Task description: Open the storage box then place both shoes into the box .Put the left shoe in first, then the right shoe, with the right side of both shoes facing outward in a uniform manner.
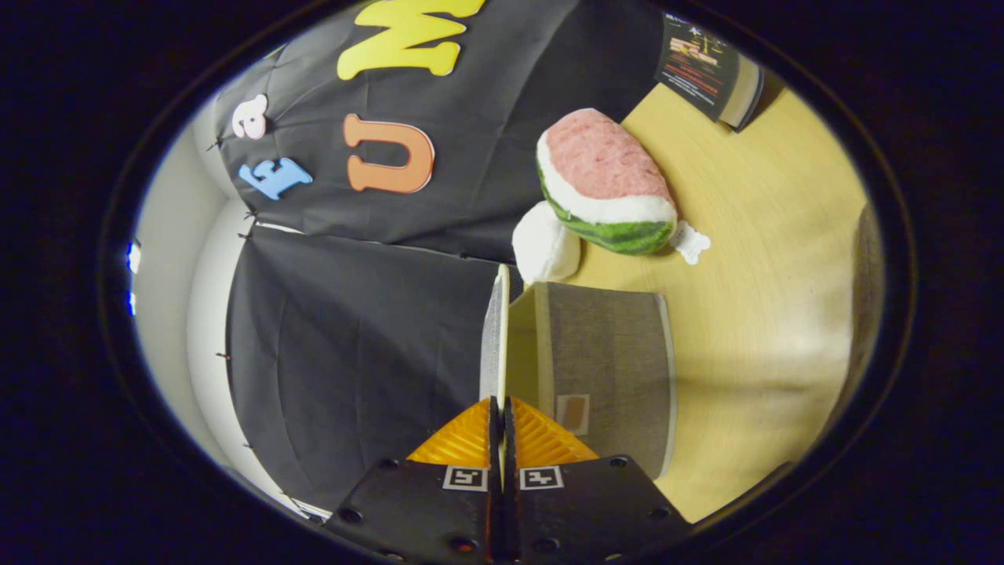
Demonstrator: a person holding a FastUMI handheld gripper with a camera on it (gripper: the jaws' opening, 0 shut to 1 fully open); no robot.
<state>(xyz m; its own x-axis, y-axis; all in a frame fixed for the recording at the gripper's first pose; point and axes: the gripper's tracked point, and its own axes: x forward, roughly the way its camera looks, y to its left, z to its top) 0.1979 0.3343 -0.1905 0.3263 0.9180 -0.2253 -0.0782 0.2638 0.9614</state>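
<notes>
No wording I can read: the dark book has print too small, and the storage box's tag is blank.

My tongs pinch the box lid.

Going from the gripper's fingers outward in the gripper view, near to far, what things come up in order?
gripper, shut on the box lid seen edge-on → grey storage box → white plush ball → watermelon plush → book at the far end of the wooden table.
</notes>
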